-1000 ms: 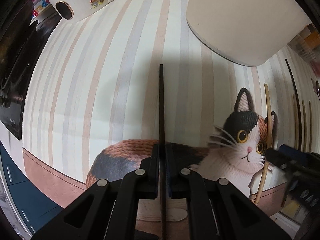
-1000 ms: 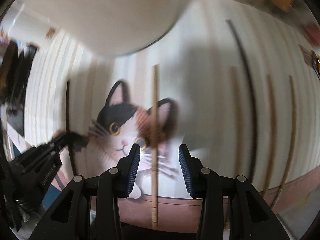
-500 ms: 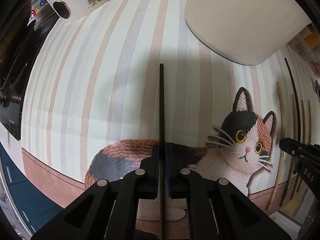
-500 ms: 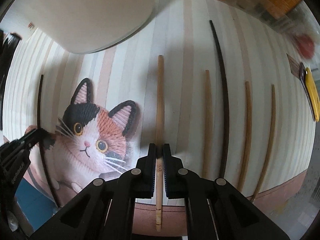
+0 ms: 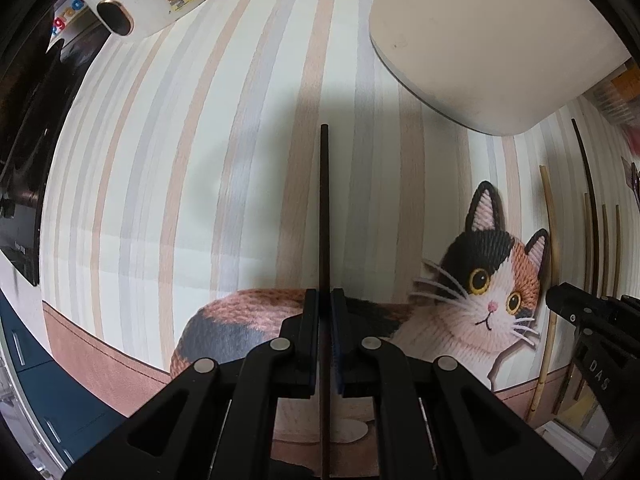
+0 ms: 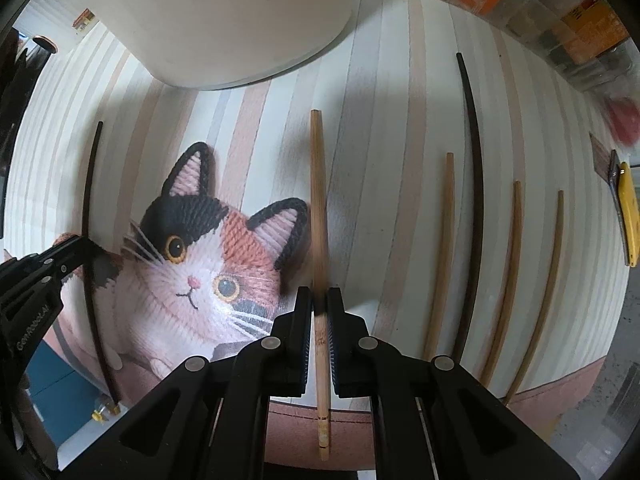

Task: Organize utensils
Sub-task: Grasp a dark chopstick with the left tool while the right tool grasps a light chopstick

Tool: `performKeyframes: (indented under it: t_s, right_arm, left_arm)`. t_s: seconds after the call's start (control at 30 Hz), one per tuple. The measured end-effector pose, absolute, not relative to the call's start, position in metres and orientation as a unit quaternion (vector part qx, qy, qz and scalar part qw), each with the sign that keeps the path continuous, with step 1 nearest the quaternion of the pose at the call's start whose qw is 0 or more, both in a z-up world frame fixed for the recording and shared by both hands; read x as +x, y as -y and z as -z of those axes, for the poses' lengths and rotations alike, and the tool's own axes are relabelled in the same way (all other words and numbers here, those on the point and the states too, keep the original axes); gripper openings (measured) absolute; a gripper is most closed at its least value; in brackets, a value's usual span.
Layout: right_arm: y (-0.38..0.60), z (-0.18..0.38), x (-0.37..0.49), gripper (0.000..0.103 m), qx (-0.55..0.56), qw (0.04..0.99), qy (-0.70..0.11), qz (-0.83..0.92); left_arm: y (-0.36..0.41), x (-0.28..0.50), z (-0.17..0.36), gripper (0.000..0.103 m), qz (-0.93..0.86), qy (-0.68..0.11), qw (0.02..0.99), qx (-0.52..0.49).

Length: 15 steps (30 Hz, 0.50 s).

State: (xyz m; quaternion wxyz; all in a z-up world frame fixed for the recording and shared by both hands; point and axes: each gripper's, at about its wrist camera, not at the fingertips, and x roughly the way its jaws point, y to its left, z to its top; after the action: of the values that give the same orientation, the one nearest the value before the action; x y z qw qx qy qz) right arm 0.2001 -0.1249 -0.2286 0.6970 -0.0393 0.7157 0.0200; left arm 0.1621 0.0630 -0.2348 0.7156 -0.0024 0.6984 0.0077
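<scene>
My left gripper [image 5: 324, 296] is shut on a black chopstick [image 5: 324, 208] that points forward over the striped cat mat [image 5: 200, 160]. My right gripper [image 6: 319, 294] is shut on a light bamboo chopstick [image 6: 318, 184], held just above the mat beside the cat's ear. The right gripper shows at the right edge of the left wrist view [image 5: 592, 320], and the left gripper at the left edge of the right wrist view [image 6: 36, 280]. Another black chopstick [image 6: 472, 168] and three bamboo chopsticks [image 6: 444, 248] lie side by side on the mat to the right.
A large white container [image 5: 480, 32] stands on the mat ahead; it also shows in the right wrist view [image 6: 224, 20]. A white appliance [image 5: 152, 4] sits at the far left. Clear storage boxes [image 6: 560, 20] and a yellow tool [image 6: 626, 208] are at the right.
My right gripper closed on the bamboo chopstick and lifted it slightly. My left gripper stayed shut on the black chopstick and barely moved.
</scene>
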Motion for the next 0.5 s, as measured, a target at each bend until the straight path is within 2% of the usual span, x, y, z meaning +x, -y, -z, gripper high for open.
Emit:
performKeyframes:
  t_s: [0.5]
  right_arm:
    - [0.127,0.218,0.218,0.008,-0.018,0.704,-0.71,0.007]
  left_arm:
    - [-0.05,0.196,0.237,0.004,-0.004,-0.698,0.716,0.011]
